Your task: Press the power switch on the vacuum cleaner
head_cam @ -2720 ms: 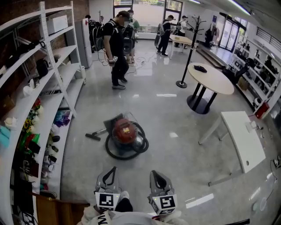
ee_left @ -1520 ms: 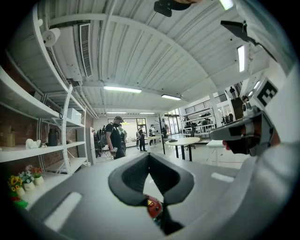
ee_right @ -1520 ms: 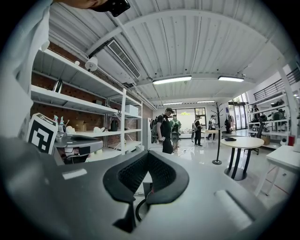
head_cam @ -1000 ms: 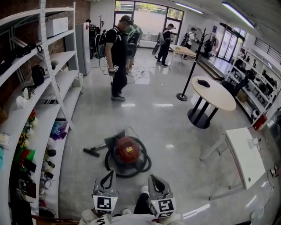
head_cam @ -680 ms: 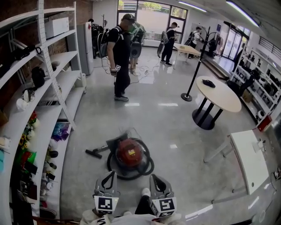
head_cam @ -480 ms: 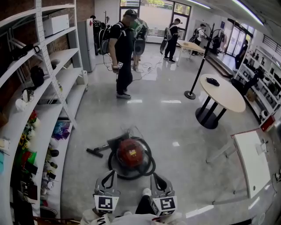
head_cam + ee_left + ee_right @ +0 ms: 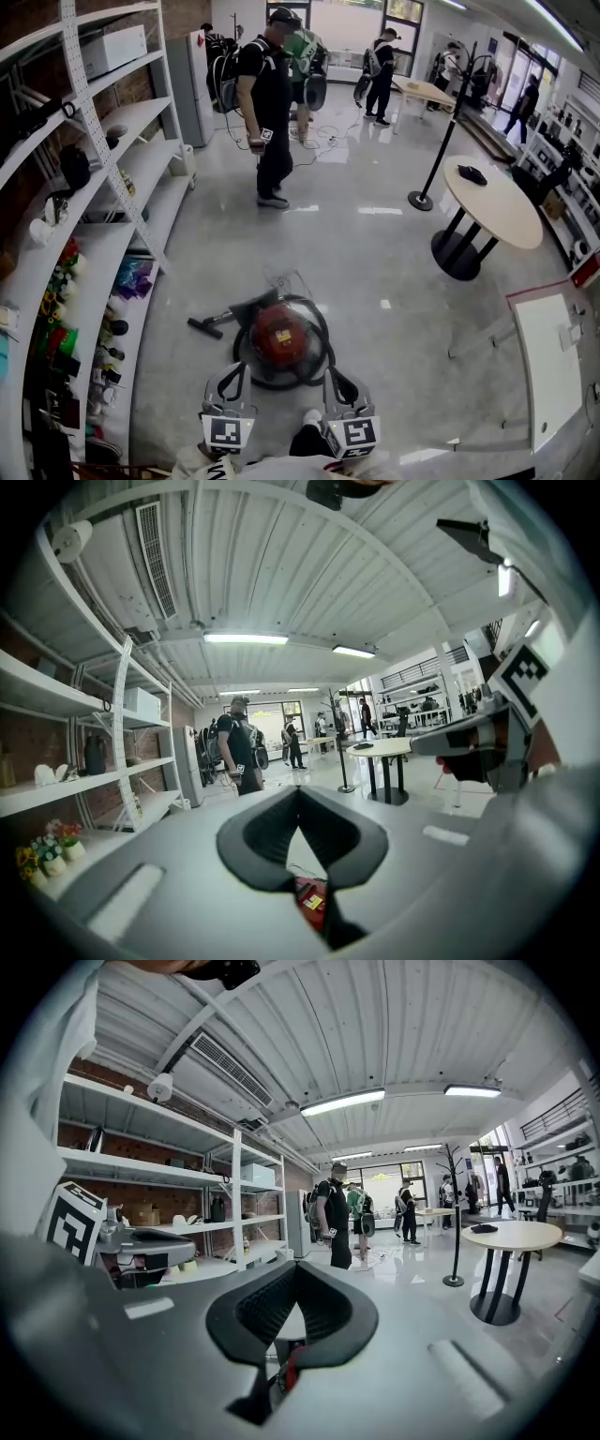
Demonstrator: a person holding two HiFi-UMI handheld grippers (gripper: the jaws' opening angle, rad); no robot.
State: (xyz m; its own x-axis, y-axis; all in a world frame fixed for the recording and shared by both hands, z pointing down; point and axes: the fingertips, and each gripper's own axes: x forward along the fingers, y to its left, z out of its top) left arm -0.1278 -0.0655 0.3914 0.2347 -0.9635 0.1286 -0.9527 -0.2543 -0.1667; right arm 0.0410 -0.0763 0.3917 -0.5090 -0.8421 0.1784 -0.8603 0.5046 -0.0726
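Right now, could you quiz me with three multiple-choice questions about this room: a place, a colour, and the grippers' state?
1. The vacuum cleaner stands: A) on the round table B) on the floor C) on a shelf.
2. Its body is: A) blue B) red C) yellow.
3. The left gripper and right gripper are: A) shut, empty B) wide open C) clamped on the hose.
Answers: B, it sits on the floor tiles; B, its dome is red; A, each gripper view shows jaw tips touching, nothing between.
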